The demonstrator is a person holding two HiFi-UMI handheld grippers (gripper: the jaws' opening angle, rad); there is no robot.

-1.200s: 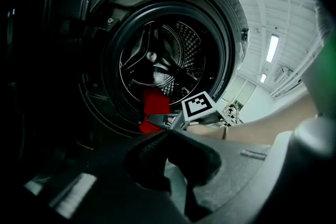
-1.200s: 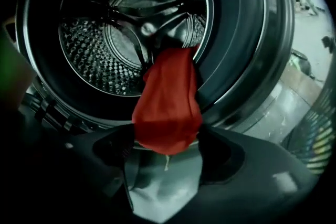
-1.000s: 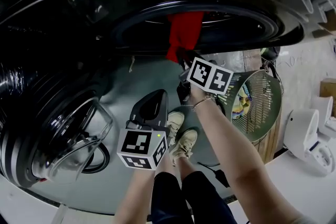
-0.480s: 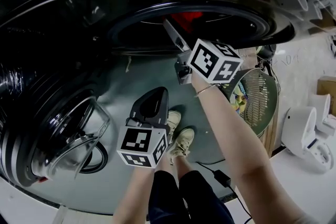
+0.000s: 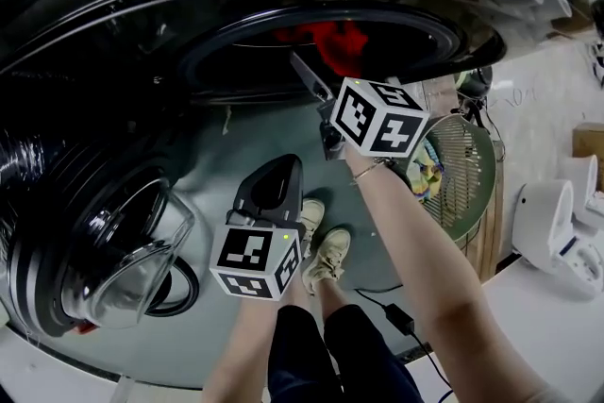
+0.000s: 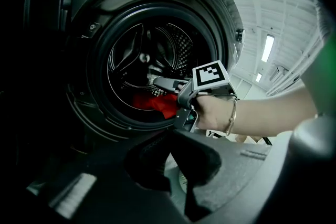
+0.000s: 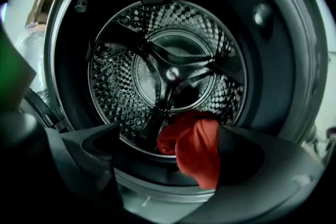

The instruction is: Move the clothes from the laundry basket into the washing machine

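Observation:
The red cloth [image 7: 193,145] lies at the front of the washing machine's drum [image 7: 168,71], slumped over its lip. My right gripper [image 7: 168,136] is at the drum mouth. Its jaws have just been opening and now stand wide apart, with the cloth loose between and beyond them. In the head view the right gripper [image 5: 316,104] points up at the drum, where the red cloth [image 5: 335,38] shows. My left gripper [image 5: 281,170] hangs lower in front of the machine, shut and empty. In its own view the left gripper [image 6: 170,136] faces the drum [image 6: 152,68].
The machine's round glass door [image 5: 123,241] stands swung open at the left. A green laundry basket [image 5: 467,165] with coloured clothes [image 5: 429,175] stands at the right, beside my right arm. The person's legs and shoes [image 5: 326,250] are below the grippers.
The right gripper, shut on the hanging red cloth a second ago, has risen to the drum mouth and let go. The cloth now lies inside. The left gripper has hardly moved.

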